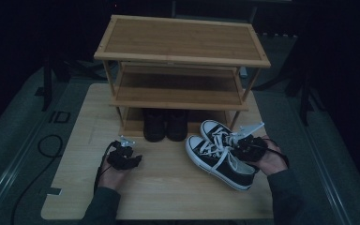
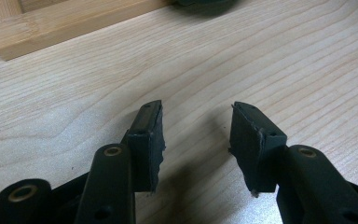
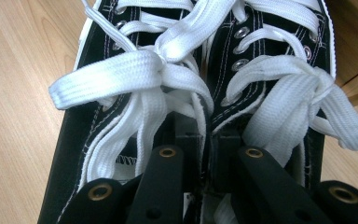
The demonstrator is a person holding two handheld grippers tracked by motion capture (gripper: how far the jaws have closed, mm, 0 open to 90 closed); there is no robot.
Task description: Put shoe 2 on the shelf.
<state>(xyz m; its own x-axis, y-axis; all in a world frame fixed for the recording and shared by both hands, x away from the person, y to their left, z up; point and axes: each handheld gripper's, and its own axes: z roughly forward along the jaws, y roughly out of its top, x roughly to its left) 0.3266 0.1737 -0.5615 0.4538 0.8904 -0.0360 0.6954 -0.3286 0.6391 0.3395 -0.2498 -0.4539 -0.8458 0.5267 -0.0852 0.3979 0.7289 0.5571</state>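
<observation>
Sneakers (image 3: 200, 70), black canvas with white laces, sit as a pair side by side; the right tool (image 3: 208, 140) pinches their two inner collar edges together, one jaw inside each shoe. Judgement: pair gripped, apparently just coming off the surface (image 1: 168, 187); placing on the rack (image 1: 180, 40) beyond the tool is not yet done. Black boots (image 1: 165, 124) already occupy the bottom shelf; middle and top shelves look free. Right hand (image 1: 272, 159) holds its tool angled forward and leftward. Left tool (image 2: 198, 135) is spread, nothing between its jaws, hovering low over bare surface, well apart from the sneakers.
</observation>
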